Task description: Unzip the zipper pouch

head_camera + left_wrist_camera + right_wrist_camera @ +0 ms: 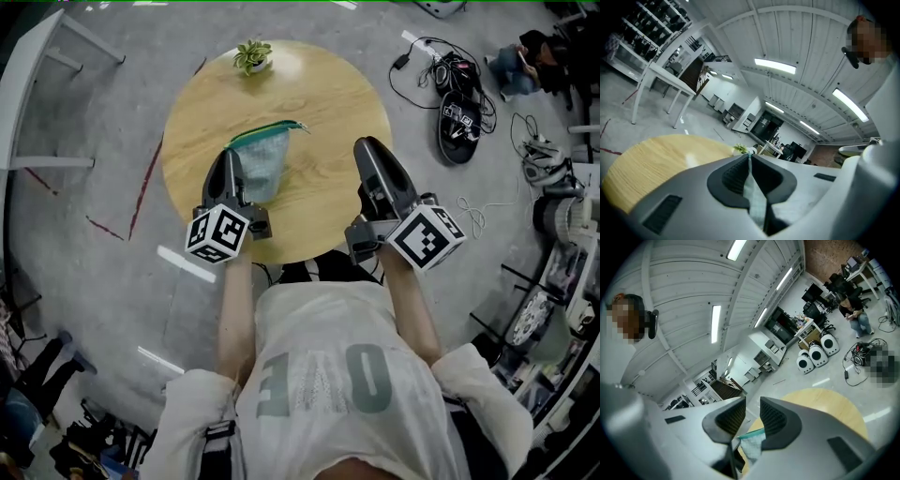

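Observation:
A pale mesh zipper pouch (266, 157) with a green zipper along its far edge lies on the round wooden table (323, 98). My left gripper (232, 161) is at the pouch's left side, shut on it. In the left gripper view the pouch fabric (753, 191) is pinched as a thin strip between the dark pads of the left gripper (749, 160). My right gripper (368, 150) hovers over the table's right part, apart from the pouch. In its own view the right gripper (751, 411) stands open with nothing between its fingers, and the pouch (753, 444) shows below them.
A small potted plant (253, 56) stands at the table's far edge. Cables and a black device (458, 108) lie on the floor to the right. A white table frame (37, 84) stands at the left. The person's torso fills the near side.

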A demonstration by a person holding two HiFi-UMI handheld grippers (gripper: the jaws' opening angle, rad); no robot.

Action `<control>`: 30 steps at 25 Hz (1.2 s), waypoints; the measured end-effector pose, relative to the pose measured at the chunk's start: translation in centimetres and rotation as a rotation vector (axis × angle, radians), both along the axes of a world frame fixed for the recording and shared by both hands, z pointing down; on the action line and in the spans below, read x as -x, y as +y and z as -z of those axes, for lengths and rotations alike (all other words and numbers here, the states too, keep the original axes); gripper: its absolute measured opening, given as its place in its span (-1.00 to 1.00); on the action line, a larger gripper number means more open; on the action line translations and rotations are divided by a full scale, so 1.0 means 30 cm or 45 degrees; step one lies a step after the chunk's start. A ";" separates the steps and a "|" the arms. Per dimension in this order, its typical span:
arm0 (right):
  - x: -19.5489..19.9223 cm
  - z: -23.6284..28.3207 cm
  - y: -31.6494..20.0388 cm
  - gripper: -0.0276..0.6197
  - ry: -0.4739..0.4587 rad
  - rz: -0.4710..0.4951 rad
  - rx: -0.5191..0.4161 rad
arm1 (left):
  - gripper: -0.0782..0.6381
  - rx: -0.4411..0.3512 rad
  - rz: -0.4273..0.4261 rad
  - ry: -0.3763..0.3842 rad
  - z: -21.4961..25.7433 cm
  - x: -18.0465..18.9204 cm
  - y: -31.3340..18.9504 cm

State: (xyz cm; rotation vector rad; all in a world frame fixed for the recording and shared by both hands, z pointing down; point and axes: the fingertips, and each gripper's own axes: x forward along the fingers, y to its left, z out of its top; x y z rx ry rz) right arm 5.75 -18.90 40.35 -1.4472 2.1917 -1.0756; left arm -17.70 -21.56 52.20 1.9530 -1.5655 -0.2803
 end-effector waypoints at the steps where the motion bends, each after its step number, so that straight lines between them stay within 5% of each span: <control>1: 0.008 -0.003 -0.003 -0.65 0.002 0.004 0.002 | -0.68 0.012 0.017 -0.006 -0.017 0.023 -0.011; 19: 0.068 -0.059 -0.002 -0.65 0.040 0.061 0.063 | -0.67 0.241 0.183 -0.132 -0.266 0.235 -0.021; 25: 0.084 -0.051 0.005 -0.65 0.037 0.084 0.040 | -0.54 0.213 0.205 -0.150 -0.238 0.253 -0.024; 30: 0.092 0.019 -0.003 -0.65 0.066 0.103 -0.047 | -0.54 0.069 0.215 -0.214 -0.063 0.268 -0.070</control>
